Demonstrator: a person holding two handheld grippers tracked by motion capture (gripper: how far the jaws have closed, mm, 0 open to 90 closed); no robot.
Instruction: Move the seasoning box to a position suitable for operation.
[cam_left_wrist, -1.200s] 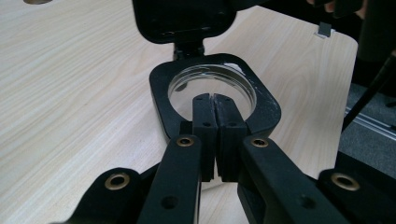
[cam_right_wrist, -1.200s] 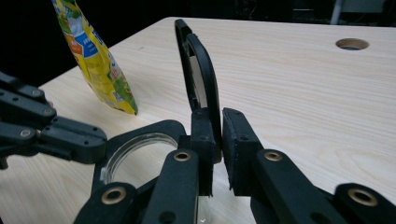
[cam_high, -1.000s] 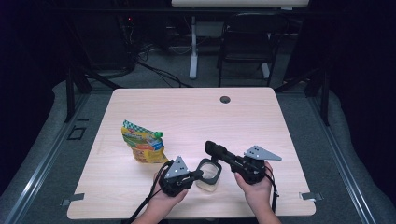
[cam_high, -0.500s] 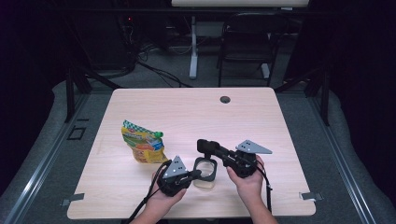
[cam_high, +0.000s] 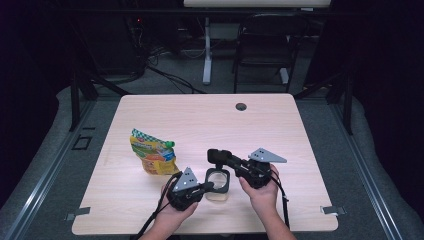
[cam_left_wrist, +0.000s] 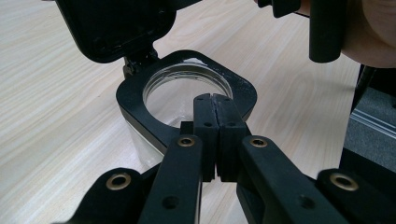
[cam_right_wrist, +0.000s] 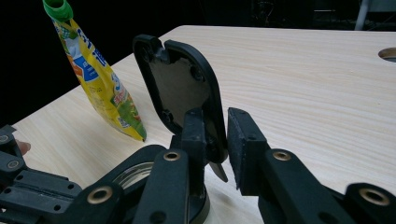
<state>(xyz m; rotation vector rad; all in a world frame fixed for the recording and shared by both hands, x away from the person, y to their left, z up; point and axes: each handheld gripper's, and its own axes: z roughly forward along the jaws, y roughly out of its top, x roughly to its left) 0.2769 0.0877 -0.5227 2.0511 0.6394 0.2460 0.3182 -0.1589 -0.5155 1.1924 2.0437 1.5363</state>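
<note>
we have moved the jar (cam_high: 218, 181) a little leftward near the table's (cam_high: 300, 130) front edge; left gripper (cam_left_wrist: 215, 100) fingers pinch its rim, right gripper (cam_right_wrist: 217, 135) fingers stand apart around the raised lid (cam_right_wrist: 180, 88), so filling can follow

On my feed, a yellow snack pouch (cam_high: 152, 156) with a green cap lies on the left half of the wooden table (cam_high: 300, 135); in the right gripper view it stands upright, cap uppermost (cam_right_wrist: 102, 84). I note a round cable hole (cam_high: 241, 106) near the table's far edge. Beyond the table, a dark chair (cam_high: 265, 47), a white stand leg (cam_high: 207, 50) and loose cables (cam_high: 165, 70) occupy the grey floor.
</note>
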